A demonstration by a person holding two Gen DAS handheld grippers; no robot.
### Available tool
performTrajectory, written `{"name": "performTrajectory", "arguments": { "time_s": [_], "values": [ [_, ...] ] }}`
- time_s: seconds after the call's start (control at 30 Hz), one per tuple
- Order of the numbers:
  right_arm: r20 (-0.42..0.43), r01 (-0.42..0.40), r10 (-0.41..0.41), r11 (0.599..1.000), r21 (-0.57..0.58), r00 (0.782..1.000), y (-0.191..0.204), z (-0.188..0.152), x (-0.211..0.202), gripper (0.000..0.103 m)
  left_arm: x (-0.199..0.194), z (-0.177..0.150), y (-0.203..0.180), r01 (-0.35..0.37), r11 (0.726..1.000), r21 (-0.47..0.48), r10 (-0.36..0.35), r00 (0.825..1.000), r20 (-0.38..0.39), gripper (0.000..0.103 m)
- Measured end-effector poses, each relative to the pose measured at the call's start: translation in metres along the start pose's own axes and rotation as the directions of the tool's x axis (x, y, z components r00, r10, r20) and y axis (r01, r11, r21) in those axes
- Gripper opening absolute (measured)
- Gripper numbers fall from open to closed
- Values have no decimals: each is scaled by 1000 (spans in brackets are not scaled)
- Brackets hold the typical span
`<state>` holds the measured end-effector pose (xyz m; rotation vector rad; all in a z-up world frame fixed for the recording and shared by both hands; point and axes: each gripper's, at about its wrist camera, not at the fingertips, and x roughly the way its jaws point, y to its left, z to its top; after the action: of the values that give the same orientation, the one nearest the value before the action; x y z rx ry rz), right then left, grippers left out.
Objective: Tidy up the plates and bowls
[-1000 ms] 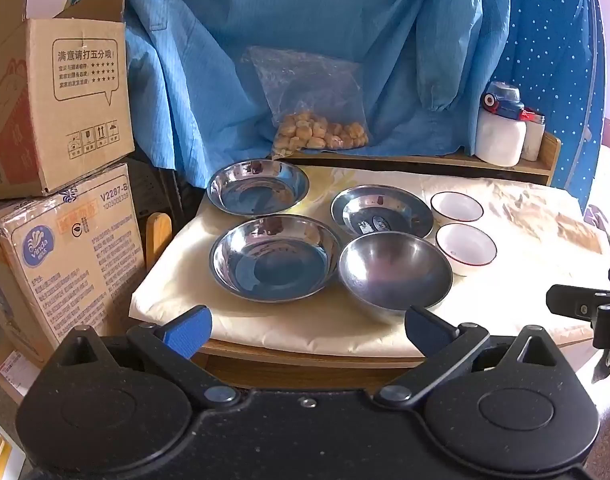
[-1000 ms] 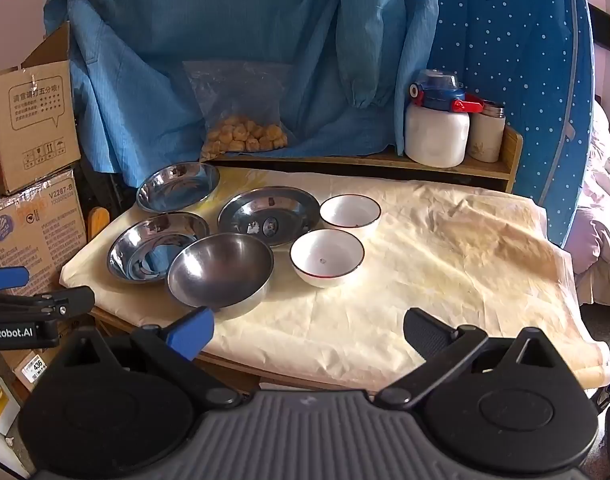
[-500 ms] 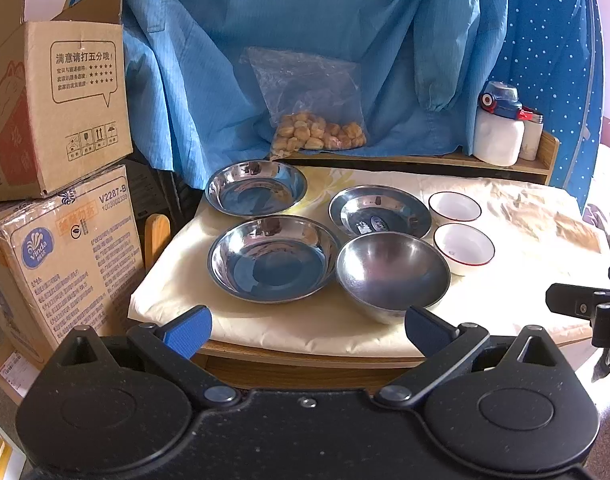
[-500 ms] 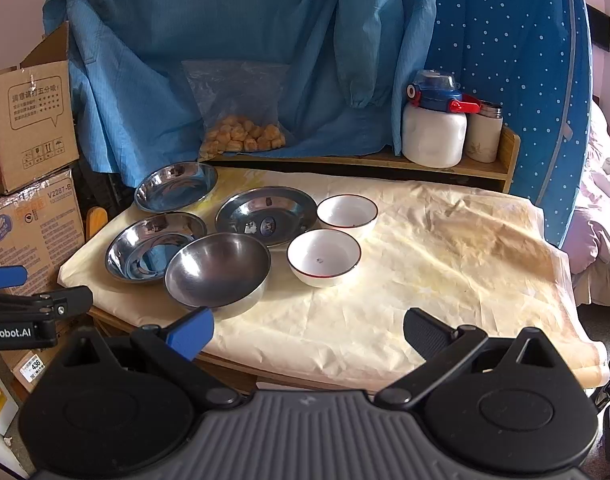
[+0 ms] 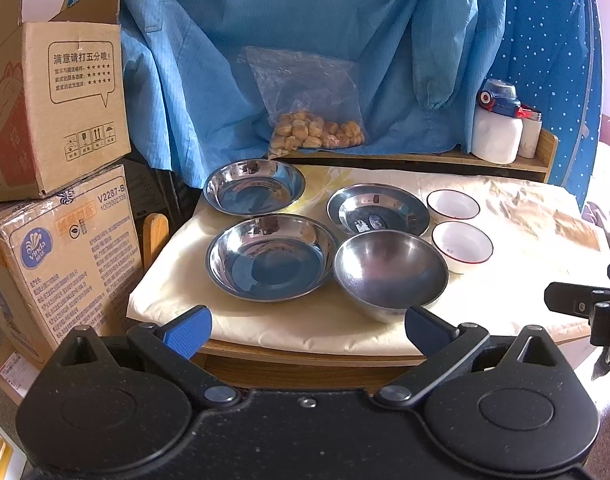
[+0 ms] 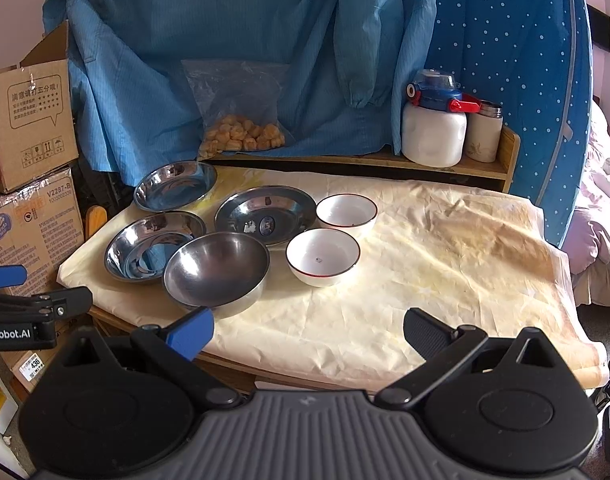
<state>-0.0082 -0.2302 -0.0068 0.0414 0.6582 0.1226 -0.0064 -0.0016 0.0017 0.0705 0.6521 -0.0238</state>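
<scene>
Both grippers, left gripper (image 5: 307, 322) and right gripper (image 6: 308, 326), are being held wide open and empty, barely nearer the steel bowl (image 5: 391, 272); nothing is being organized yet.

Both grippers hover side by side — left gripper (image 5: 307, 322) with jaws spread wide, empty; right gripper (image 6: 309, 326) just as wide apart, nothing between its fingers.

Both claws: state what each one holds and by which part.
Nothing is held. The left claw and the right claw are both open and empty, short of the steel bowl on the table.
</scene>
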Motion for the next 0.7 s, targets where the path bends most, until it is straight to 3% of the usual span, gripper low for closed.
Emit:
{"name": "performTrajectory", "arguments": {
  "time_s": [0.7],
  "values": [
    [-2, 1, -1, 1000, -2, 1000, 5, 6, 6, 103, 1, -2, -6, 0, 1000, 4, 0, 1000, -7, 102]
  ]
}}
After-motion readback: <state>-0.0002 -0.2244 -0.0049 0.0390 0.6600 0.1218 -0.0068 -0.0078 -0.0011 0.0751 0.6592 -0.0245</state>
